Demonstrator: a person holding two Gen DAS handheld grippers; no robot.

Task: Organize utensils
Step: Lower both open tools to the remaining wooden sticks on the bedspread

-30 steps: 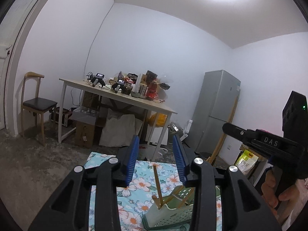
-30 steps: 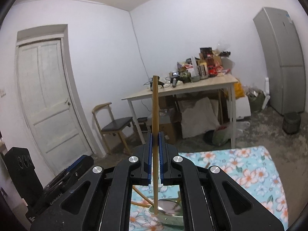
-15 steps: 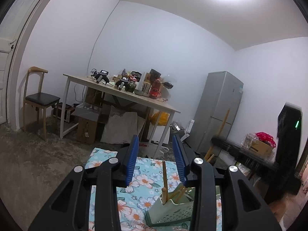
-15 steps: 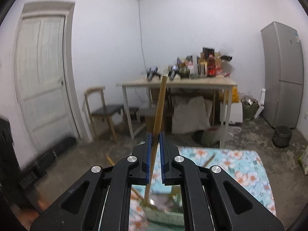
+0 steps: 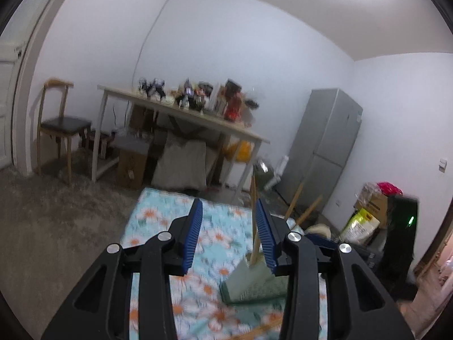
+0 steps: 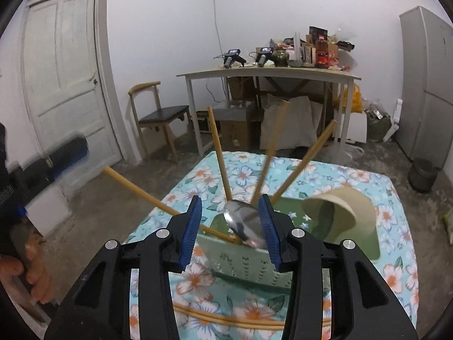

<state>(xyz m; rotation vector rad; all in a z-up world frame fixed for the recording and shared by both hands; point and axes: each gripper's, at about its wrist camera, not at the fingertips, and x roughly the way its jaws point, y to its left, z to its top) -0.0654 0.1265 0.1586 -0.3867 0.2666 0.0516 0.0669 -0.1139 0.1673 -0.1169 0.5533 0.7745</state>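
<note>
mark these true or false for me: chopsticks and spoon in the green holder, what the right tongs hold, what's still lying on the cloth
1. Four chopsticks stand in the green holder. True.
2. The right tongs grip a chopstick. False: the jaws are opening, nothing held.
3. A metal spoon sits in the holder. True.
4. No chopsticks remain on the floral cloth. False: loose chopsticks lie in front of the holder.
5. The beige bowl lies flat on the cloth. False: it stands tilted in the holder.
</note>
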